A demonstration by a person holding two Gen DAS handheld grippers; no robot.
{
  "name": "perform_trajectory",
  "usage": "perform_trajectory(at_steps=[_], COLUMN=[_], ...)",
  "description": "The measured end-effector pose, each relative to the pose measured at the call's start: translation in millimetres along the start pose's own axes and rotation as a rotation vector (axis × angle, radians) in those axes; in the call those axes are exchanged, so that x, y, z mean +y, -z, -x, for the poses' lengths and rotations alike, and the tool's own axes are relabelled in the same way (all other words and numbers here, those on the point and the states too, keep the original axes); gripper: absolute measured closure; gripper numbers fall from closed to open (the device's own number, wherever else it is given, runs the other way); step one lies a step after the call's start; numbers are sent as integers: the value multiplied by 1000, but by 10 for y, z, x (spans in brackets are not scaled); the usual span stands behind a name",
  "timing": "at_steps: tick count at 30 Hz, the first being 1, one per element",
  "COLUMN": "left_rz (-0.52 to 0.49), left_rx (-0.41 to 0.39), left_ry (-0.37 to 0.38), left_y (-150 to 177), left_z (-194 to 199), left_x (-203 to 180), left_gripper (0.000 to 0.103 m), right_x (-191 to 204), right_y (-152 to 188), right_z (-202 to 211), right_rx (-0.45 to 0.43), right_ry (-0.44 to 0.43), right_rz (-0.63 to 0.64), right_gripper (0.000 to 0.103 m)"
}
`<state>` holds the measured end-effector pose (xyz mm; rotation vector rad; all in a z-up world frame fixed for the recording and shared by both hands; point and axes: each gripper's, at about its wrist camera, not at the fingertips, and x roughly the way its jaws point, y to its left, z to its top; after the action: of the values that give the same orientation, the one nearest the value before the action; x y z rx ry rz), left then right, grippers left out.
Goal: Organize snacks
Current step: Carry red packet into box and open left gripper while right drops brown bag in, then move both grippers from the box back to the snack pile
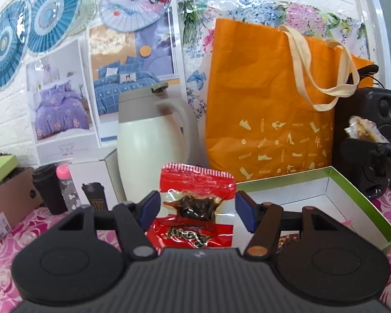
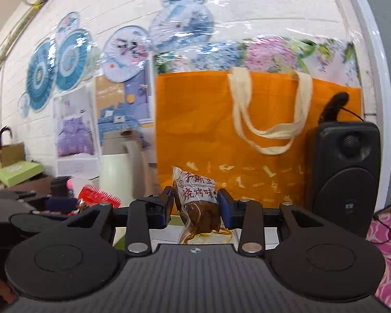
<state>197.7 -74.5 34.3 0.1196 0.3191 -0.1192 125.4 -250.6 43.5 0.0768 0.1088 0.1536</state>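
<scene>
Left wrist view: left gripper [image 1: 196, 208] pinches a light, crinkly red snack packet [image 1: 195, 208] mid-body near the open box [image 1: 362, 200]; right gripper [image 2: 195, 206] likewise clamps a soft brown snack pouch [image 2: 198, 203].

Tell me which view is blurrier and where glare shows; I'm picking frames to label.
Right wrist: motion blur smears the orange bag and wall fans, though the brown snack pack in the right gripper stays sharp. Left wrist: mostly crisp, the red snack pack readable; glare streaks the plastic film over the wall. Both bend at the edges.
</scene>
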Motion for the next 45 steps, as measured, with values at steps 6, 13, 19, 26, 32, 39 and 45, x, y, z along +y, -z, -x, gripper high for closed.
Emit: perform_trajectory(at_steps=[6,13,19,26,32,39,45], left_rz=[30,-10,-28,-15,-1,-30,-16], left_rx=[11,40,29,11,0,-97,-135], left_ry=[-16,2,17,36,23,-31,-22], left_y=[168,321,373,396,377,254,92], left_z=[-162,-326,-347,-362,-344,-85,310], left_x=[-74,-144,-232,-240,-202,-112,146], left_gripper=[39,37,36,30,21,1,0], right_x=[-15,123,103,74,9,-90,142], right_y=[299,517,579,628,640,526,256], right_z=[-118,-253,-331,-351,-319,-107,301], right_rx=[47,92,126,144,130,31,23], right_ry=[110,54,95,120,101,41,-17], right_rz=[-61,-10,34,33,-30,-153,-89], right_gripper=[38,38,38,35,18,5,5])
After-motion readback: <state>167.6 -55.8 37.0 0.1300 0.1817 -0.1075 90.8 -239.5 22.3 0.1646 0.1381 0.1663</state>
